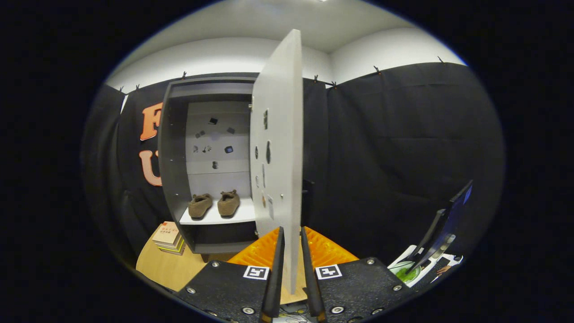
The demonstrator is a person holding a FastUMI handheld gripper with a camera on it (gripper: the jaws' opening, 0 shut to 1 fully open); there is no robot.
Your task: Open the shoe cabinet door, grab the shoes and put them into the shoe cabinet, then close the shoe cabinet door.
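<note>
The gripper (292,269) has its two fingers clamped on the free edge of the pale grey, flat cabinet door (278,134), which stands open. Left of the door, inside the dark grey shoe cabinet (175,148), two brown suede shoes (214,204) rest side by side on a white shelf (219,218).

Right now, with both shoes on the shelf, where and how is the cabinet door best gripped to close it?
Grip the door on its free vertical edge, low down, coming straight at that edge. The panel stands open, edge-on to the gripper, thin enough to fit the finger gap. The fingers already straddle that lower edge; whether both press on it is unclear. The shoes sit on the shelf, clear of the door's swing.
</note>
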